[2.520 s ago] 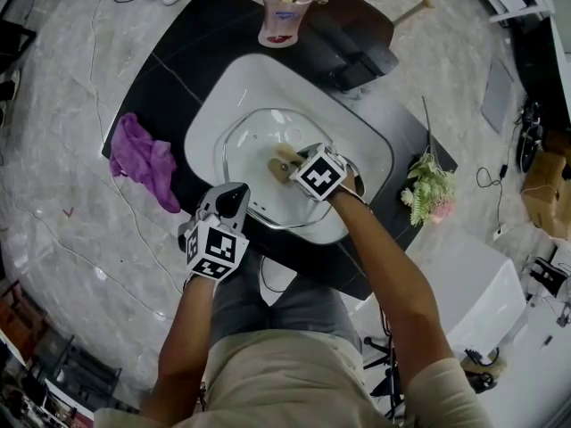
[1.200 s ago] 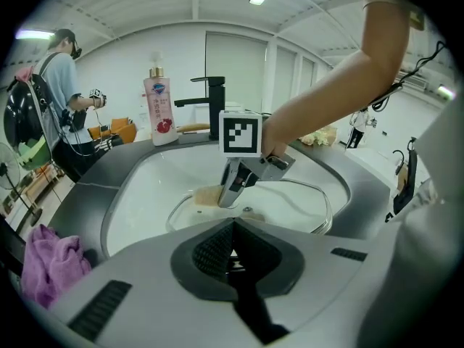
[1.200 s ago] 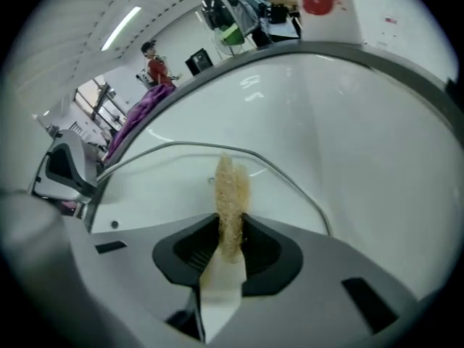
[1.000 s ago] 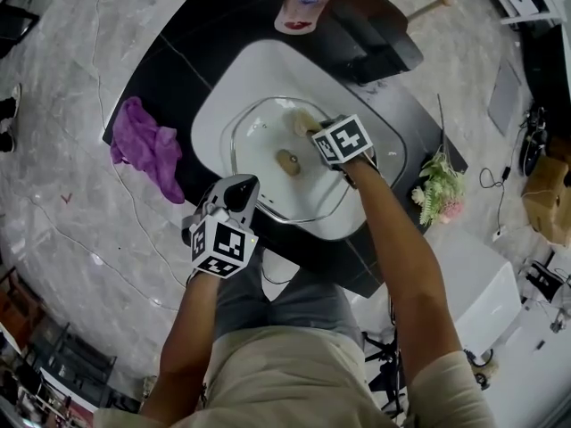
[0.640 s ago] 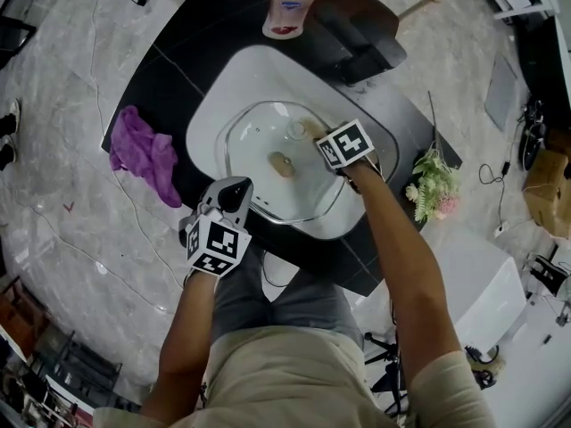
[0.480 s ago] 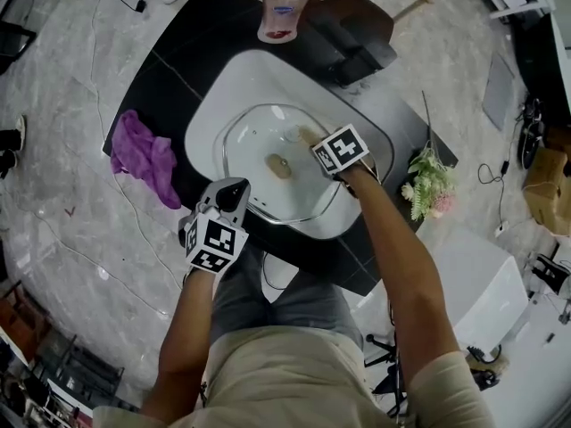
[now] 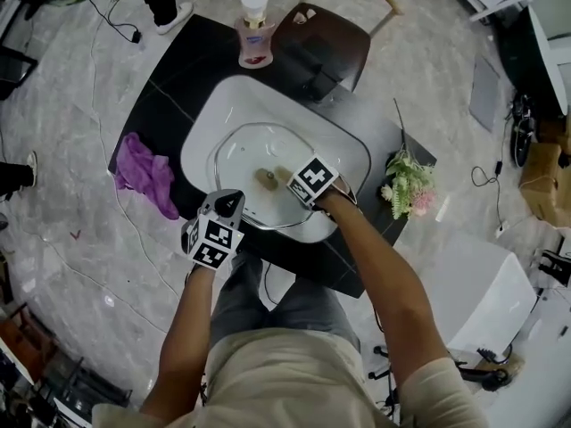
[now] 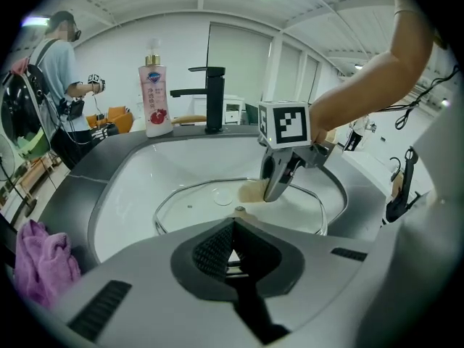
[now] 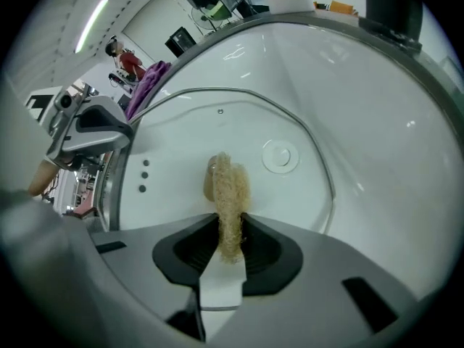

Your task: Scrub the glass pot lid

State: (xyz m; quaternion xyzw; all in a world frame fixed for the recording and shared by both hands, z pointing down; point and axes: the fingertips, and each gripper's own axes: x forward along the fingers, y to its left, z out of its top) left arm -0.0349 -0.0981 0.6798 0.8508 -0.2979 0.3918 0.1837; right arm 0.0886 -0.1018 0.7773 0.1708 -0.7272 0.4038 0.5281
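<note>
The glass pot lid lies in the white sink, its rim curving round the drain. My left gripper is shut on the lid's near rim and holds it. My right gripper is shut on a beige scrub pad. The pad presses on the glass right beside the lid's knob, which it partly hides in the right gripper view. The left gripper view shows the right gripper tilted down over the lid with the pad at its tips.
A pink soap bottle and a black faucet stand behind the sink. A purple cloth lies on the dark counter at the left. Flowers lie at the right. A person stands far left.
My right gripper has drawn the pad from the lid's far right part back toward the knob. The left gripper has kept its hold on the rim.
</note>
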